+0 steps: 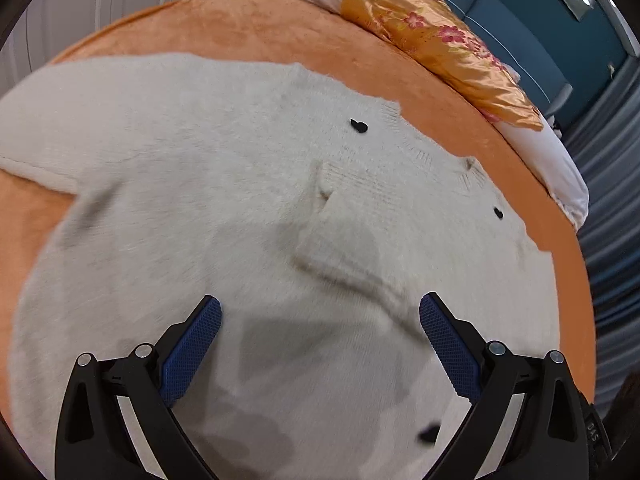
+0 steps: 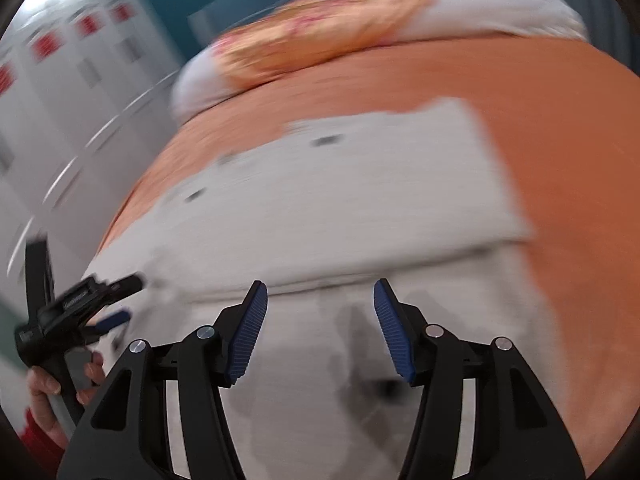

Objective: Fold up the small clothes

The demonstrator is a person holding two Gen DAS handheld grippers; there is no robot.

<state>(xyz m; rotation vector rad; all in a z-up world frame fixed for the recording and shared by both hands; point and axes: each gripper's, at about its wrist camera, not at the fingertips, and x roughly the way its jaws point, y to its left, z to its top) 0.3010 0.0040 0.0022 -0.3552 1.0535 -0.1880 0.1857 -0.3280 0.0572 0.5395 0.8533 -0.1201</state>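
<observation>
A cream fuzzy cardigan (image 1: 224,200) with small black buttons (image 1: 359,125) lies spread on the orange bed cover (image 1: 248,28). One sleeve (image 1: 344,232) is folded across its front. My left gripper (image 1: 320,312) is open just above the cardigan's lower part, holding nothing. In the blurred right wrist view the cardigan (image 2: 352,192) lies ahead, and my right gripper (image 2: 318,300) is open and empty above its near edge. The left gripper (image 2: 124,296) shows at the far left of that view, over the cardigan's side edge.
A floral orange pillow (image 1: 436,44) on white bedding (image 1: 560,168) lies along the far edge of the bed. White cabinets (image 2: 60,100) stand beyond the bed at the left of the right wrist view. Bare orange cover (image 2: 560,160) extends to the right of the cardigan.
</observation>
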